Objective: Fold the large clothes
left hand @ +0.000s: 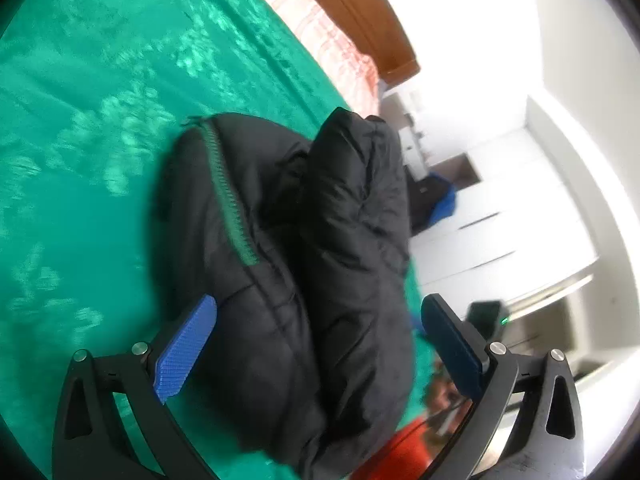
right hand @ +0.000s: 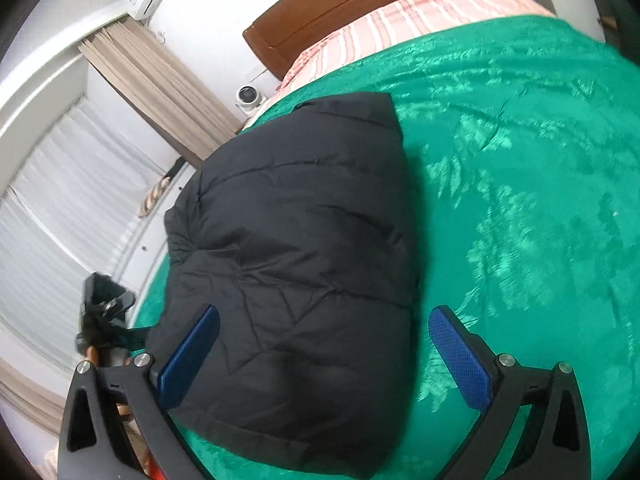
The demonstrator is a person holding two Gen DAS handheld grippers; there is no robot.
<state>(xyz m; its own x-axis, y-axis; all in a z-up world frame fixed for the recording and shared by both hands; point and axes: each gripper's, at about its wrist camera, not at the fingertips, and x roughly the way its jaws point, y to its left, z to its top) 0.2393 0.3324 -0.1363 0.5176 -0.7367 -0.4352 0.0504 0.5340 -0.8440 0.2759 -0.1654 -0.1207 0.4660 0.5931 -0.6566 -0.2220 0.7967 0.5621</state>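
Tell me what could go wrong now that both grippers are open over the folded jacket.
1. The puffy black jacket may spring open: its top fold bulges loosely and neither the left gripper nor the right gripper pinches it.
2. It lies near the edge of the green bedspread and might slide off.
3. A low finger could snag the zipper.

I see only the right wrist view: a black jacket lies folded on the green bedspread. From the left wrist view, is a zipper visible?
Observer: Yes. A zipper with green teeth runs along the top of the black jacket.
Operator: Does the left gripper hold the jacket?
Observer: No. The left gripper stands wide open; the jacket lies between its fingers, not clamped.
Operator: Does the fold look flat from there?
Observer: No. It shows two puffy humps with a deep crease between them.
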